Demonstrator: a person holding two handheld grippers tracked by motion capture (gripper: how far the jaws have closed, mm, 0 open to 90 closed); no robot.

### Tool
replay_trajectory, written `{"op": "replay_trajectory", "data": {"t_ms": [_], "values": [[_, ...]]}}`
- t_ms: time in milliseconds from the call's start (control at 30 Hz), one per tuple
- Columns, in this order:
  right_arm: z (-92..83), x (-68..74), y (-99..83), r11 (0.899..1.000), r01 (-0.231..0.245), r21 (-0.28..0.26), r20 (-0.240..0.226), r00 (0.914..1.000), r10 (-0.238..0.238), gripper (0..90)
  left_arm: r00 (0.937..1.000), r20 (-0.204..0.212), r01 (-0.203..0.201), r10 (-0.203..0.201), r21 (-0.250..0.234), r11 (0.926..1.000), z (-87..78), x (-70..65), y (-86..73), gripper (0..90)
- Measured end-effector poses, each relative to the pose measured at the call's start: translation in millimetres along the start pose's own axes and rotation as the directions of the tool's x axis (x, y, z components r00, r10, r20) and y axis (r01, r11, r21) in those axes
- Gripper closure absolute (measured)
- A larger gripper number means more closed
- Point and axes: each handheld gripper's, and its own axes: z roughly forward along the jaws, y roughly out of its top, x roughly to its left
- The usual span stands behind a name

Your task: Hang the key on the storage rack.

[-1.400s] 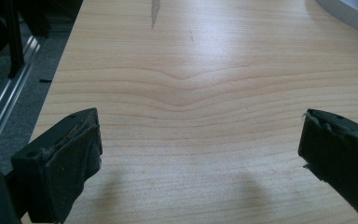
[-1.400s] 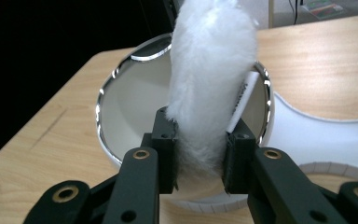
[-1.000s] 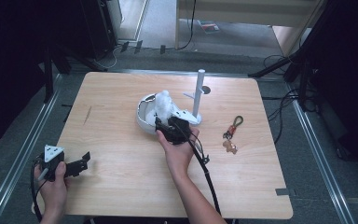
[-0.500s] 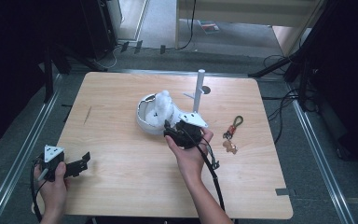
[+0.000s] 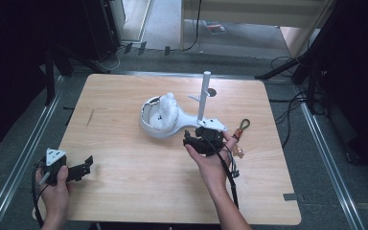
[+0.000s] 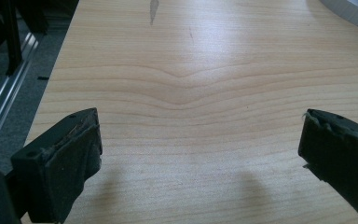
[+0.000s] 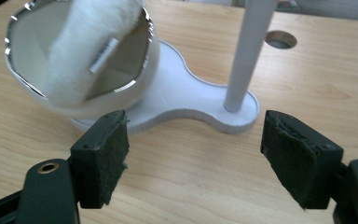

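A white stand has a tilted bowl (image 5: 148,125) at one end of its flat base (image 7: 186,100) and an upright pole (image 5: 203,96) at the other. A fluffy white cloth (image 5: 166,110) with a small label lies in the bowl (image 7: 28,88). My right gripper (image 5: 189,139) hovers just in front of the base, between bowl and pole (image 7: 249,51). Its jaws have just been opening and stand open (image 7: 193,156) with nothing between them. My left gripper (image 5: 87,166) rests open at the table's front left, over bare wood (image 6: 200,158).
A key ring with a dark loop and small trinkets (image 5: 239,130) lies right of the stand, close to my right hand. A round hole (image 5: 211,92) sits in the tabletop behind the pole. Black cables trail from both grippers toward the front edge.
My right gripper drew back from the bowl, to the right and toward the front, and its jaws widened. The fluffy cloth stayed in the bowl. The left gripper kept still.
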Motion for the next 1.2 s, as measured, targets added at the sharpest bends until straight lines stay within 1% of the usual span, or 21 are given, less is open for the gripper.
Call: {"op": "replay_trajectory", "data": {"t_ms": [133,333,367,533,600,667,800,900,933,1000,1067,1133,1167,1200], "values": [[0.8,-10.3,-2.3,0.999,-0.001,0.032,0.016,0.9999,0.001,21.4,1.0,0.0,-0.002,0.002,-0.003,1.0,-0.4,0.2,-0.1,0.3],[4.6,-30.6,-3.9,0.996,-0.032,0.082,0.042,0.9987,0.029,19.0,1.0,0.001,-0.001,0.001,-0.004,1.0,-0.5,0.4,-0.2,0.3],[5.6,-35.3,-3.8,0.995,-0.043,0.091,0.047,0.9981,0.039,19.0,1.0,0.001,0.0,0.0,-0.004,1.0,-0.4,0.3,-0.2,0.3],[11.3,-55.2,-4.3,0.986,-0.086,0.143,0.095,0.9928,0.073,19.4,1.0,0.002,0.0,0.0,-0.004,1.0,-0.4,0.5,-0.2,0.3],[13.3,-63.2,-5.1,0.984,-0.097,0.152,0.118,0.9898,0.08,19.6,1.0,0.002,0.0,0.0,-0.004,1.0,-0.4,0.5,-0.2,0.3],[14.7,-71.8,-5.4,0.979,-0.123,0.162,0.141,0.9849,0.1,20.1,1.0,0.002,-0.001,0.001,-0.004,1.0,-0.4,0.5,-0.2,0.3],[16.9,-85.3,-4.9,0.976,-0.141,0.166,0.168,0.9794,0.113,22.9,1.0,0.002,0.0,0.0,-0.004,1.0,-0.3,0.4,-0.2,0.3],[20.6,-93.4,-4.1,0.972,-0.136,0.189,0.191,0.9765,0.1,26.2,1.0,0.002,0.0,0.0,-0.003,1.0,-0.3,0.4,-0.2,0.3],[22.1,-95.9,-3.7,0.971,-0.13,0.199,0.192,0.9772,0.092,26.3,1.0,0.002,0.0,0.0,-0.003,1.0,-0.3,0.4,-0.2,0.3],[25.2,-99.9,-2.9,0.967,-0.131,0.22,0.201,0.9757,0.087,26.8,1.0,0.002,-0.001,0.001,-0.003,1.0,-0.4,0.5,-0.2,0.3],[28.2,-104.2,-2.4,0.964,-0.127,0.235,0.201,0.9764,0.079,29.1,1.0,0.002,-0.001,0.001,-0.004,1.0,-0.4,0.5,-0.2,0.3],[31.6,-107.9,-2.2,0.957,-0.131,0.259,0.209,0.9749,0.077,29.0,1.0,0.002,0.0,0.0,-0.004,1.0,-0.4,0.5,-0.2,0.3],[34.3,-109.7,-2.2,0.952,-0.139,0.273,0.217,0.9728,0.08,29.1,1.0,0.003,0.0,0.0,-0.004,1.0,-0.4,0.6,-0.2,0.3],[36.0,-111.2,-2.2,0.949,-0.14,0.282,0.223,0.9717,0.077,29.3,1.0,0.003,0.0,0.0,-0.004,1.0,-0.4,0.6,-0.2,0.3]]}}
